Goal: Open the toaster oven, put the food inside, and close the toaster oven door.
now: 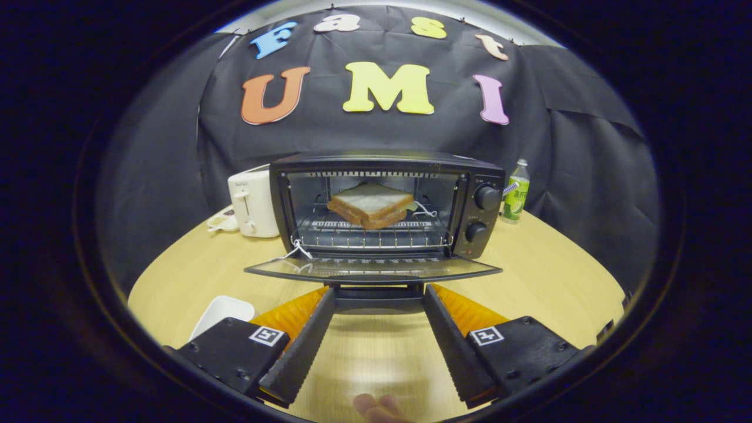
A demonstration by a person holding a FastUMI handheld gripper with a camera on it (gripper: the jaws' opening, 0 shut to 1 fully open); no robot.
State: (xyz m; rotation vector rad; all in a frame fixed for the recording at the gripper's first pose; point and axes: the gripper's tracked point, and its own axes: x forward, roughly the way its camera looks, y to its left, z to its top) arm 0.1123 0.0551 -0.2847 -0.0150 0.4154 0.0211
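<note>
A black toaster oven (388, 205) stands on the wooden table with its glass door (373, 268) folded down flat toward me. A toasted sandwich (371, 205) lies on the wire rack (376, 235) inside. My gripper (379, 291) is open, its fingertips just under the front edge of the lowered door, on either side of the door's handle (379, 292). Nothing is held between the fingers.
A white pop-up toaster (252, 202) and a small dish (223, 221) sit left of the oven. A green bottle (516, 192) stands to its right. A white plate (223, 311) lies by my left finger. Fingertips of a hand (376, 406) show below.
</note>
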